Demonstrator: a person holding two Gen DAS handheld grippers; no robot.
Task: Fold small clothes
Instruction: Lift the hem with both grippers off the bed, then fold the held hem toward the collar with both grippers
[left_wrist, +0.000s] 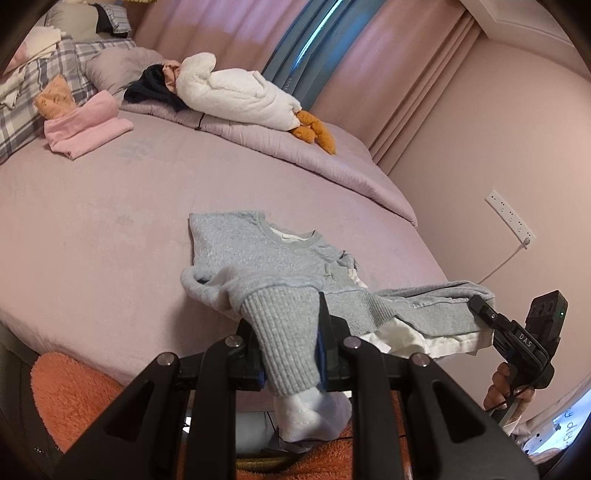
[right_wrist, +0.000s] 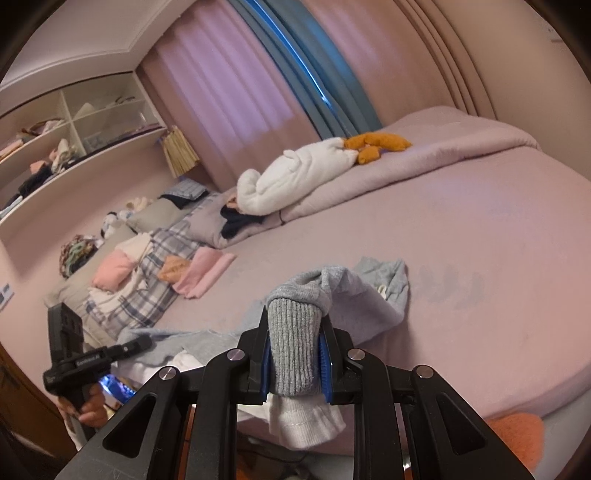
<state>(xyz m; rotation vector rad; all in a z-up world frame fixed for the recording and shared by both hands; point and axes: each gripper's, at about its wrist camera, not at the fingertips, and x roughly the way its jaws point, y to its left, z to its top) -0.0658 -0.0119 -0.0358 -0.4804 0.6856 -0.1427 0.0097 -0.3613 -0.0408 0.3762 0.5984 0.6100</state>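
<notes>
A small grey sweater (left_wrist: 258, 251) with a white inner layer lies on the pink bed (left_wrist: 92, 221), neck away from me. My left gripper (left_wrist: 286, 332) is shut on one ribbed grey sleeve cuff (left_wrist: 284, 354), and the white inner cuff hangs below the pads. At the right, my right gripper (left_wrist: 478, 304) grips the other sleeve, lifted off the bed. In the right wrist view, my right gripper (right_wrist: 293, 332) is shut on its ribbed cuff (right_wrist: 293, 365), with the sweater (right_wrist: 384, 295) bunched beyond it. My left gripper (right_wrist: 142, 345) shows at the left, its tips in the grey cloth.
A folded pink garment (left_wrist: 85, 125) and an orange one (left_wrist: 55, 98) lie by plaid pillows (left_wrist: 22, 122). A white plush goose (left_wrist: 236, 92) rests on the folded quilt. An orange rug (left_wrist: 74, 387) lies beside the bed. Wall shelves (right_wrist: 74, 129) hold clothes; a socket strip (left_wrist: 509, 218) is on the wall.
</notes>
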